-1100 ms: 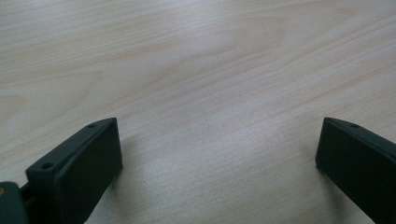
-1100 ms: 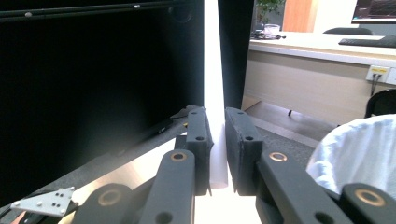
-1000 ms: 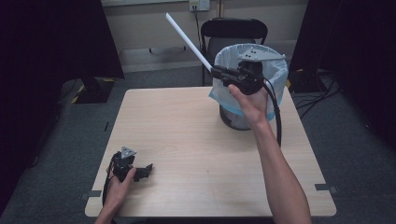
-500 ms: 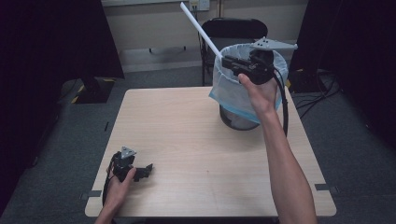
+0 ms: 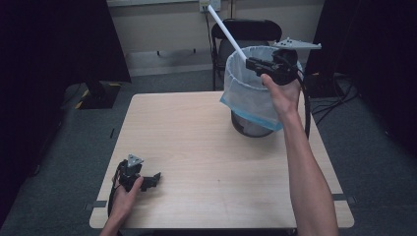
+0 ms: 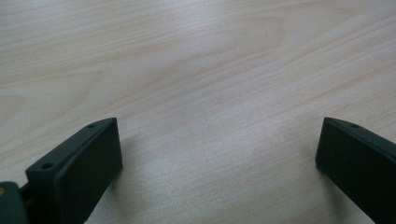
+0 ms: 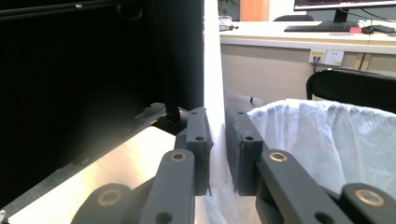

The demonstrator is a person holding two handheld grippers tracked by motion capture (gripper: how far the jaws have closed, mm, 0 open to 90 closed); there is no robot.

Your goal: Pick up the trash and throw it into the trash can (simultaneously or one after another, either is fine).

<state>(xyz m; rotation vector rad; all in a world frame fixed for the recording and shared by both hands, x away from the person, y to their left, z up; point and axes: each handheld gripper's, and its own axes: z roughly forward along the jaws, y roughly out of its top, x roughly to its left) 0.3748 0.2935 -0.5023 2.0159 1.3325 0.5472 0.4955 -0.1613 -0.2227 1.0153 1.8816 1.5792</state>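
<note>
The right hand-held gripper (image 5: 252, 63) is pinching a long white stick (image 5: 226, 30) over the lined bin (image 5: 251, 98) — likely dropping it in next, needing only a let-go — while the left hand-held gripper (image 5: 152, 178) is resting wide apart on the tabletop (image 5: 196, 147), far from the bin.

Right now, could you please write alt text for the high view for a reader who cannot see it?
A person's right tongs hold a long white stick above a bag-lined bin at the far right of a wooden table. The left tongs rest open near the table's front left corner.

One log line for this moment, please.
right gripper: shut on white rod, over lined bin | left gripper: open, on table
</note>
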